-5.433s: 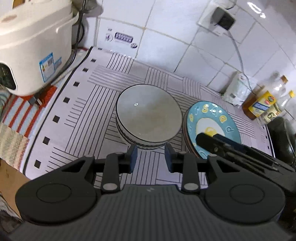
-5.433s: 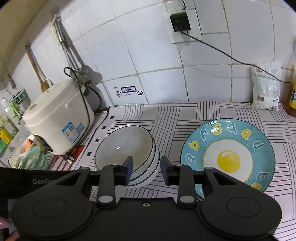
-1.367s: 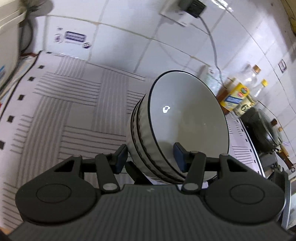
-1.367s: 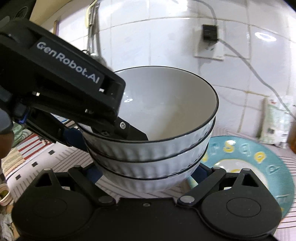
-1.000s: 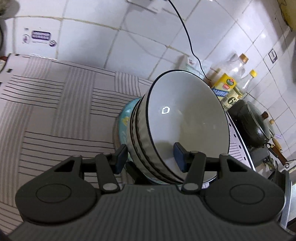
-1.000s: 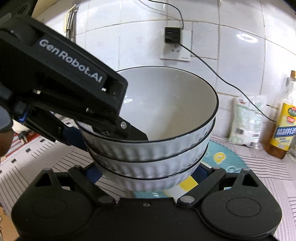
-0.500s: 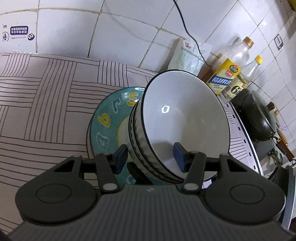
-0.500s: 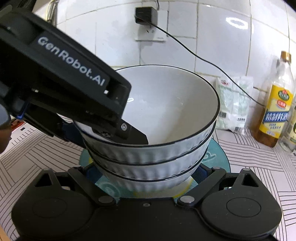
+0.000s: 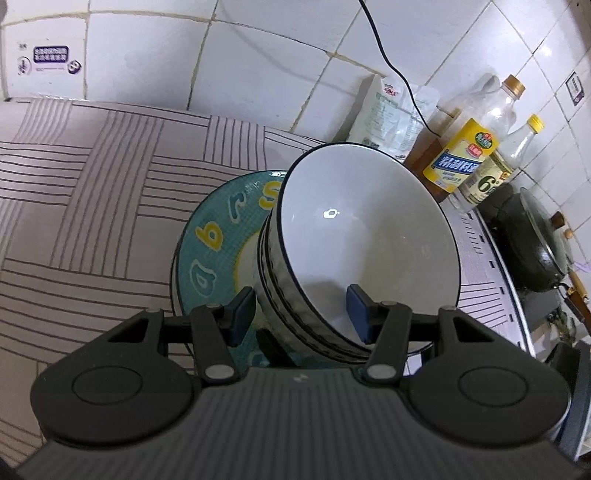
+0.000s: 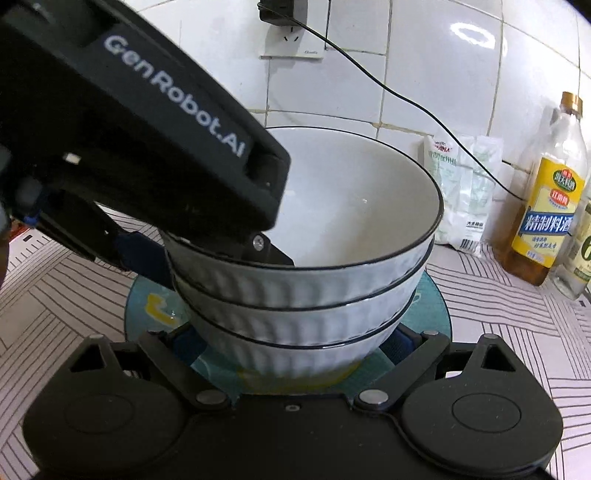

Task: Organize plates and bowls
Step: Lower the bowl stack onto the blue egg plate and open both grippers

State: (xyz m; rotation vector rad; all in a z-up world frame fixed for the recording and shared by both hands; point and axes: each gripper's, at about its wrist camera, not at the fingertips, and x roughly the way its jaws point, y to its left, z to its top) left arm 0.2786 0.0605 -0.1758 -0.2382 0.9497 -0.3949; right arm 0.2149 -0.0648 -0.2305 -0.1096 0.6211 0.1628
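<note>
A stack of three white ribbed bowls with dark rims is tilted over the blue plate with yellow letters and a fried-egg picture. My left gripper is shut on the stack's wall, one finger inside the top bowl and one outside. In the right wrist view the left gripper reaches in from the upper left. My right gripper is shut on the lowest bowl of the stack, a pad on each side near its base. Whether the base touches the plate I cannot tell.
A striped mat covers the counter. Behind the plate, by the tiled wall, stand a white bag and oil bottles. A black lidded wok sits far right. A cable hangs from the wall socket.
Both grippers, open before the standing stack at first, have closed on it, lifted it and carried it right and down over the blue plate. In the last half second it hardly moved.
</note>
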